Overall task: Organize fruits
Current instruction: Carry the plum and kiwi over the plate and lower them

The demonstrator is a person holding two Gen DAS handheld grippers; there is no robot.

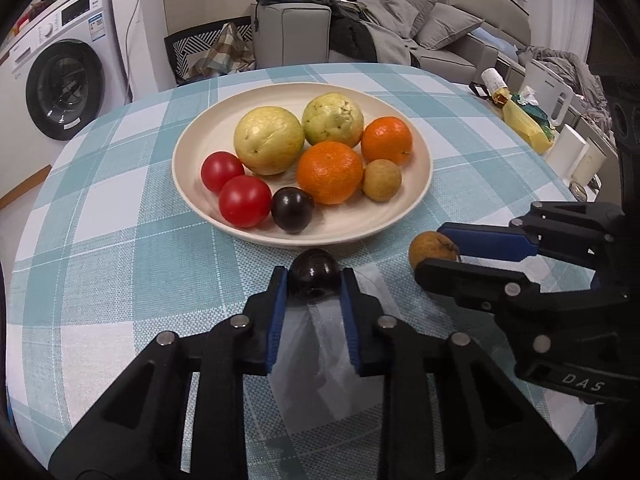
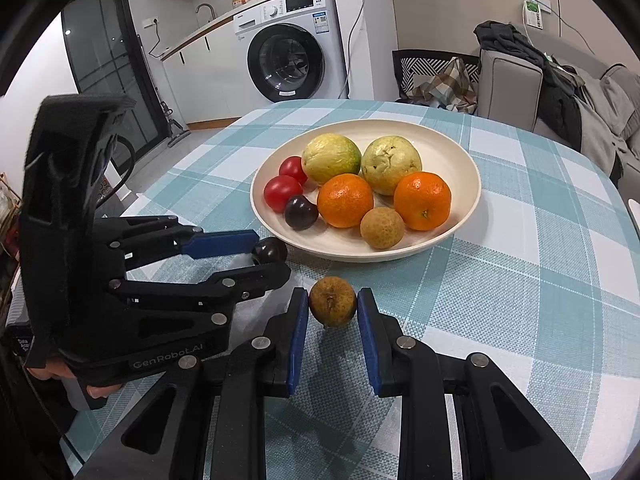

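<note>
Your left tool is clamped on a dark plum just in front of the plate's near rim; both blue pads touch its sides. Your right tool brackets a brown longan on the bench cloth; the left pad touches the fruit, and whether the right pad does, you cannot tell, so the grip is unconfirmed.

Count on the cream plate:
- 2 guavas, one beside the other
- 2 oranges, front and rear
- 2 red tomatoes, and, touching
- 1 dark plum on plate
- 1 longan on plate

Off the plate: 1 plum, 1 longan, both between tool fingers, near each other.

Surroundings: washing machine, grey sofa with clothes piled on it. The plate rim sits directly ahead of both tools.
</note>
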